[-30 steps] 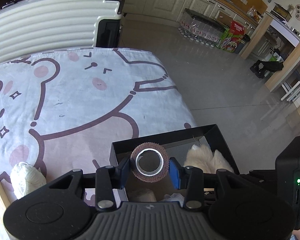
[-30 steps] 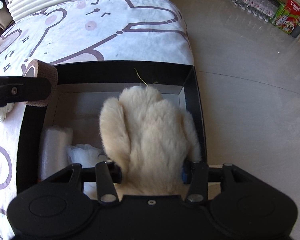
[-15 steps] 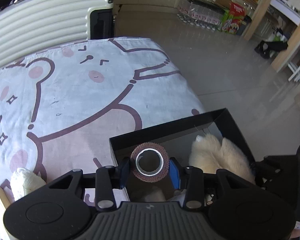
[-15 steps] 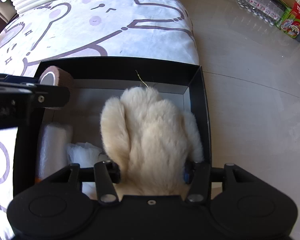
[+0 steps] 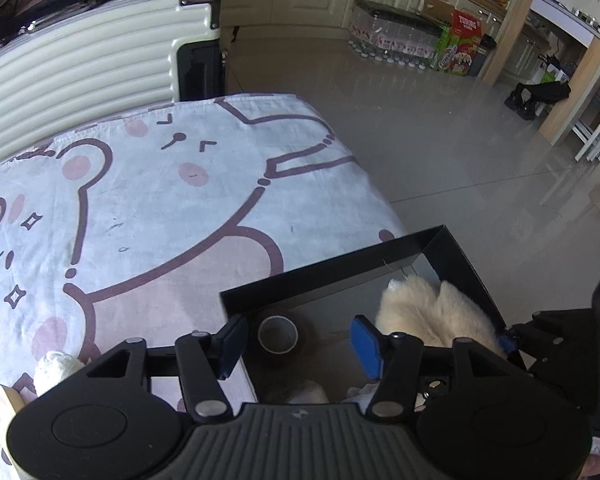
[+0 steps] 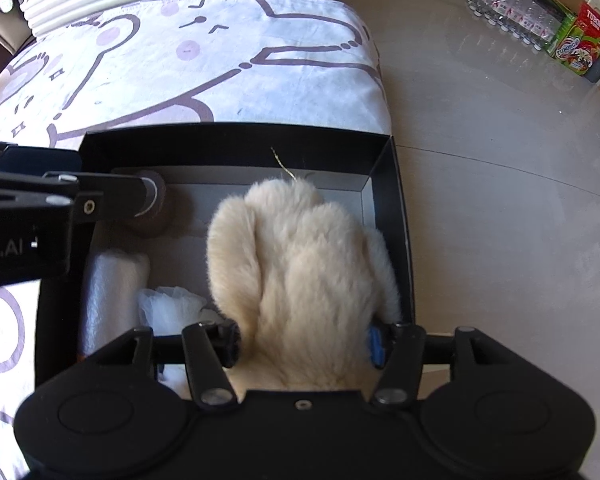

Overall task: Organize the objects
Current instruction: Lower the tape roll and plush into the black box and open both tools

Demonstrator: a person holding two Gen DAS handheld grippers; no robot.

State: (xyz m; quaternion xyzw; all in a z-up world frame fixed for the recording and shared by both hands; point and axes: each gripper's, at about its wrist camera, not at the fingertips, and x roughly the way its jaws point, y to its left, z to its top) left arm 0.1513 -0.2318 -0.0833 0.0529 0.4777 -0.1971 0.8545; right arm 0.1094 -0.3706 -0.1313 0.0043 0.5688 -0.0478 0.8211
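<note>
- A black open-topped box (image 6: 236, 138) sits at the near corner of a table draped in a white cloth printed with cartoon bears (image 5: 148, 208), as two handheld grippers work over it.
- The left gripper (image 5: 296, 340) hangs above the box's far left corner, its blue-padded jaws opening and standing clear on both sides of a brown roll of bandage wrap (image 5: 280, 334) that lies below them on the box floor, its pale core facing up.
- From the right wrist camera, the same roll (image 6: 156, 208) is seen against the box's back wall, partly hidden behind a finger of the left gripper.
- The right gripper (image 6: 304, 340) has a cream fluffy mitten (image 6: 300, 272) between its jaws, which are opening; the fur bulges past both pads and hides the contact, so whether the pads press on it cannot be told.
- The mitten fills the right half of the box, its tip near the back wall and a thin gold loop (image 6: 282, 162) sticking up from it.
- A white wrapped roll (image 6: 112, 292) lies along the box's left wall, with a crumpled white mesh piece (image 6: 172, 304) just beside it.
- On the cloth, left of the box, rests a white knitted item (image 5: 56, 368), next to a pale wooden piece (image 5: 2, 404) at the frame's edge.
- A cream ribbed suitcase (image 5: 84, 56) stands behind the table.
</note>
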